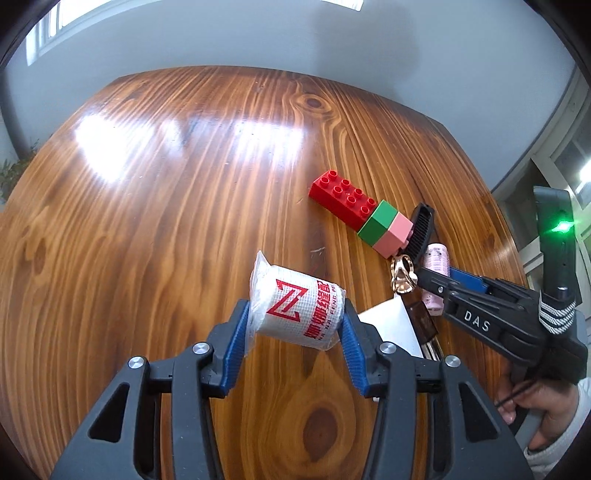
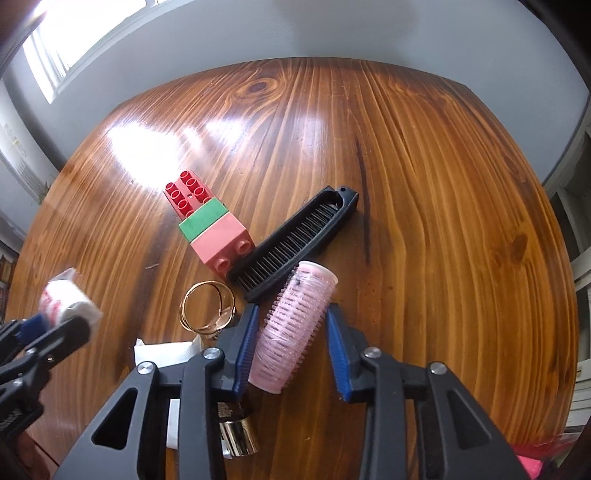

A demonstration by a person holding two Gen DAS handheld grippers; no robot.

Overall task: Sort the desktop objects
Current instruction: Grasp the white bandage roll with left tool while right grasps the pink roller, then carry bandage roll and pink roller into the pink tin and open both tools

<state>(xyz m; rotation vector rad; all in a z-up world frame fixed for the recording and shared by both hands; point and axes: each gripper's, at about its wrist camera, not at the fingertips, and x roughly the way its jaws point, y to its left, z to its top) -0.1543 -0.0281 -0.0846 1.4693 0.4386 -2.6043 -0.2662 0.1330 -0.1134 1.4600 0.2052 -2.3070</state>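
My left gripper [image 1: 295, 325] is shut on a white wrapped roll with red print [image 1: 297, 308] and holds it above the wooden table [image 1: 166, 221]; the roll also shows blurred in the right wrist view [image 2: 68, 302]. My right gripper [image 2: 291, 343] is open around a pink hair roller [image 2: 291, 328] that lies on the table; the left pad touches it, the right pad stands apart. The roller also shows in the left wrist view [image 1: 436, 264], beside the right gripper [image 1: 443, 284]. A red brick [image 1: 341, 195], a green and pink block [image 1: 386, 229] and a black comb [image 2: 299, 240] lie close by.
Gold rings [image 2: 208, 310] lie left of the roller, with a white card [image 2: 166, 350] and a gold-capped dark object [image 2: 236, 432] beneath my right gripper. The table's far edge meets a grey wall [image 2: 332, 29]. Something pink [image 2: 532, 465] sits at the lower right.
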